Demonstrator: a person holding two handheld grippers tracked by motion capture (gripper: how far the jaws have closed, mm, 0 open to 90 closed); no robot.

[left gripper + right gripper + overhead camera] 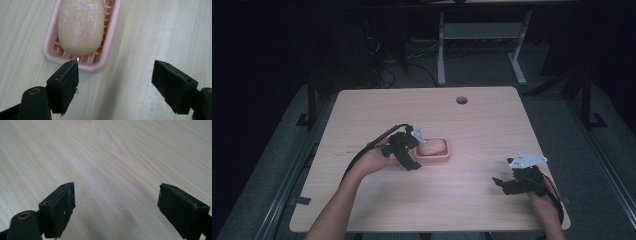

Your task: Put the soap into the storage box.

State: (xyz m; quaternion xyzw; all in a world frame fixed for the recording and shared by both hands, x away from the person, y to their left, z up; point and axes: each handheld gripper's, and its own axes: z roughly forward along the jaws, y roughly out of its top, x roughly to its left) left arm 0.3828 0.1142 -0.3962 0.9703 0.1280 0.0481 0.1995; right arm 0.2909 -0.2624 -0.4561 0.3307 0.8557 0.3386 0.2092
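The soap (81, 26) is seen lengthwise just ahead of the spread-jawed left gripper (115, 82), offset toward one jaw; the right gripper (116, 207) is held empty, well apart.

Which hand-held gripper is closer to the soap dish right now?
Left. The left hand-held gripper is open right at the pink soap dish; the right hand-held gripper is open well away, near the table's right edge.

Obstacles on your pale wooden table (482, 125): one pink slatted plastic soap dish (443, 156) near the centre, loaded with a peach oval soap bar (432, 146); your left gripper (115, 80), jaws spread, sits just beside the dish's left end. Round cable hole (462, 100) near the far edge. Free room: far corners, near edge, and bare wood under your right gripper (116, 202) by the right edge.
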